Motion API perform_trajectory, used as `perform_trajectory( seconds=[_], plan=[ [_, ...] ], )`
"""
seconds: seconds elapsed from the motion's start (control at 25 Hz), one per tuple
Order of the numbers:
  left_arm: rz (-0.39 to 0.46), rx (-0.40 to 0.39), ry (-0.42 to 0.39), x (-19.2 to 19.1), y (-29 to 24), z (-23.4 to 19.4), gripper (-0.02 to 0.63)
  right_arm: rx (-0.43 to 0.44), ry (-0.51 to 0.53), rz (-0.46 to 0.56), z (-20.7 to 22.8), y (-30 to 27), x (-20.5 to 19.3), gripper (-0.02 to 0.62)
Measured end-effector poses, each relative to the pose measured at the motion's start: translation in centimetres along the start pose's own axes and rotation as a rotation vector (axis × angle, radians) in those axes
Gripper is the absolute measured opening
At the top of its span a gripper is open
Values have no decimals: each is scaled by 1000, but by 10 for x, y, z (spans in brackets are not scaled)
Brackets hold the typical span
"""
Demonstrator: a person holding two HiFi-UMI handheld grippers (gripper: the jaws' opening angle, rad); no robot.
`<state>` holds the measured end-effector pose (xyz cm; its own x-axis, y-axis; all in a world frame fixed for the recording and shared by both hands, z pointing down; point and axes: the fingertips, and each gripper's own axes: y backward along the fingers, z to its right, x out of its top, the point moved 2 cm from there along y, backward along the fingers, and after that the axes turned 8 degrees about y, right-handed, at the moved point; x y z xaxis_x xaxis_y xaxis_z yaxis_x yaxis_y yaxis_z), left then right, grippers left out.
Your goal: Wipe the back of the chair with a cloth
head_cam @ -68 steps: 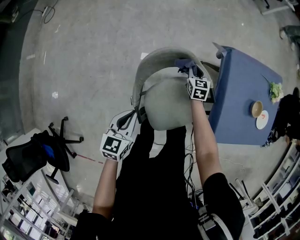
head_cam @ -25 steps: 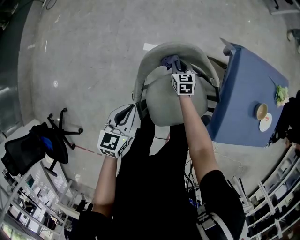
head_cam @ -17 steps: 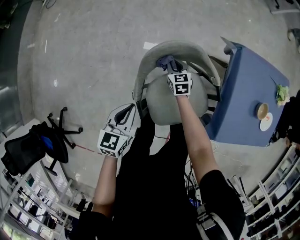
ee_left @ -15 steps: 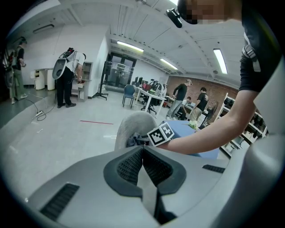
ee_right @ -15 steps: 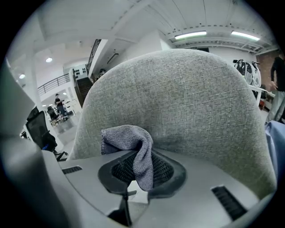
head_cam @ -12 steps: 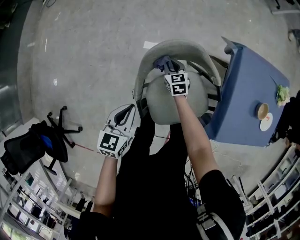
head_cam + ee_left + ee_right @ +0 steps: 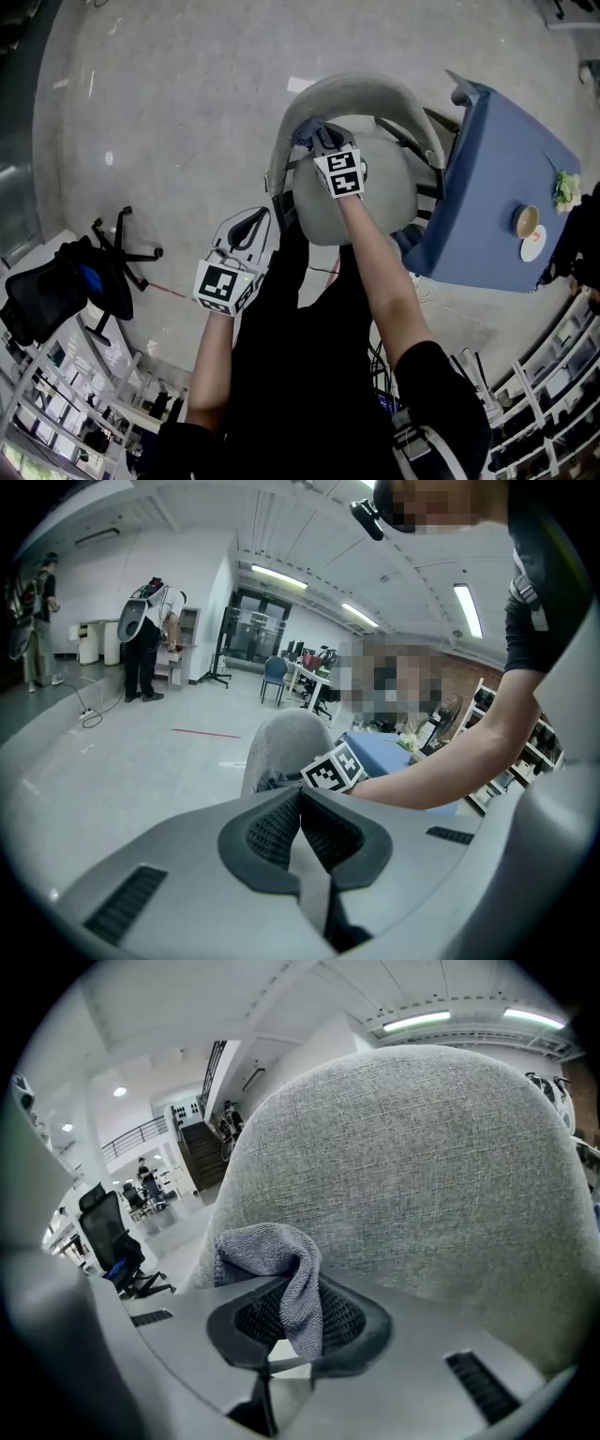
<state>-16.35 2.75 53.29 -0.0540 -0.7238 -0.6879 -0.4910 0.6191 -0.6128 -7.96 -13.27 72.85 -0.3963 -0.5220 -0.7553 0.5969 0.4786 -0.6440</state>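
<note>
right hand-held gripper clenched on grey cloth, strip pinched between jaws, bunched end up against grey fabric chair back. head view: cloth sits on inner face of back, left part, near top rim. left hand-held gripper jaws pressed together, nothing in them, held low near chair's left side. blue desk just right of chair. black office chair well apart on floor.
</note>
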Motion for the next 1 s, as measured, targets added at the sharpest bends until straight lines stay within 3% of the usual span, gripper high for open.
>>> perform_trajectory(
  seconds=[1.0],
  plan=[
    [-28,-27,14,-27,-15,-1,23,196,52,-83,-80,-5,-57,72]
  ],
)
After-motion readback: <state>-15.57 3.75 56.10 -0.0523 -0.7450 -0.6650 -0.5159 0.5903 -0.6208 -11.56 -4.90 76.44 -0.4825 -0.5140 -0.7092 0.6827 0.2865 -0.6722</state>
